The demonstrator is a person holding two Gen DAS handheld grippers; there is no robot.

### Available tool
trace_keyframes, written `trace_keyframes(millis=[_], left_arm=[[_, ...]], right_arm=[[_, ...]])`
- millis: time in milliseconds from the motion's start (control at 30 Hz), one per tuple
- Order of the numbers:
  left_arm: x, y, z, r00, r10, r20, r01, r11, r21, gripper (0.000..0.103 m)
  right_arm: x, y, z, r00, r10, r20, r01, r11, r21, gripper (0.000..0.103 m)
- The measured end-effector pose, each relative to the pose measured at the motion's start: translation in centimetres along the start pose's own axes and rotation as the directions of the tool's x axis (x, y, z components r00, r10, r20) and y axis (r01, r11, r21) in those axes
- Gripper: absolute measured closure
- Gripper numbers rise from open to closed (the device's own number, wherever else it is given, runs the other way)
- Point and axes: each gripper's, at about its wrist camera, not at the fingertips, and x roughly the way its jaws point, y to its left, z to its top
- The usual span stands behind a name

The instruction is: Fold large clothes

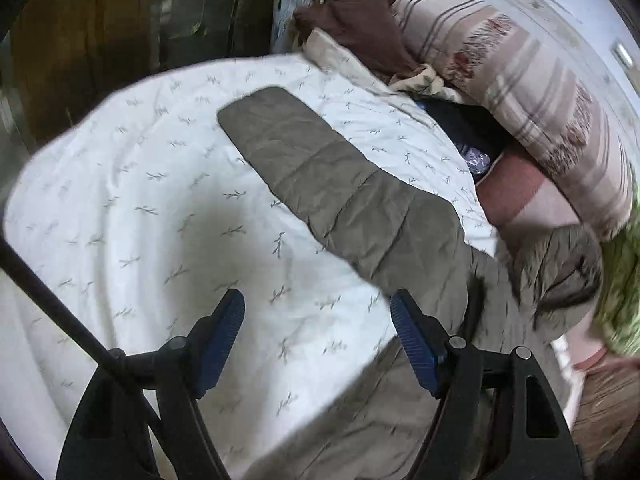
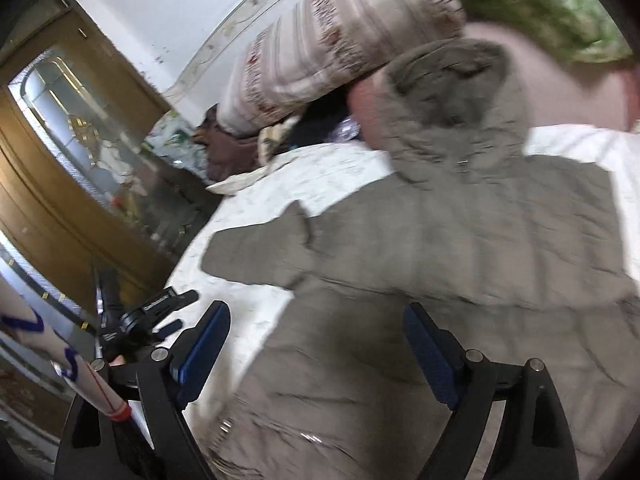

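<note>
A grey-green quilted jacket (image 2: 460,264) lies flat on a white bed sheet with a twig print (image 1: 160,208). Its hood (image 2: 452,92) points toward the pillows. One sleeve (image 1: 320,168) stretches out across the sheet, also seen in the right wrist view (image 2: 256,256). My left gripper (image 1: 318,320) is open, above the sheet just beside the sleeve's base. My right gripper (image 2: 316,340) is open and empty, above the jacket's body. The left gripper (image 2: 160,316) shows at the left of the right wrist view.
A striped bolster pillow (image 1: 520,92) and a pink pillow (image 1: 516,192) lie along the wall side of the bed. Brown clothes (image 1: 360,24) and a green blanket (image 1: 620,280) are piled near them. A wooden cabinet with glass (image 2: 72,152) stands beyond the bed's edge.
</note>
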Motion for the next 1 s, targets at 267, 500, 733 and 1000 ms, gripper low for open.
trace_keyframes(millis=[267,500,733,1000], left_arm=[[7.3,-0.5,6.0,0.986,0.167,0.017,-0.166,0.985,-0.054,0.028],[14.1,-0.8,8.6,0.985,0.163,-0.062,-0.167,0.984,-0.065,0.039],[16.9,1.4,11.1,0.994,0.082,-0.065,-0.094,0.977,-0.193,0.064],[10.6,-1.0,11.6,0.997,-0.007,0.077,0.017,0.992,-0.122,0.092]], right_arm=[[3.6,-3.7,-1.0,0.998,-0.050,0.029,0.052,0.996,-0.070,0.012],[5.6,-9.9,-0.2,0.994,-0.104,-0.046,0.107,0.992,0.059,0.012],[5.6,-10.7,0.2,0.993,-0.108,-0.042,0.111,0.993,0.052,0.012],[5.1,-9.5,0.1,0.996,-0.089,-0.029,0.090,0.995,0.041,0.012]])
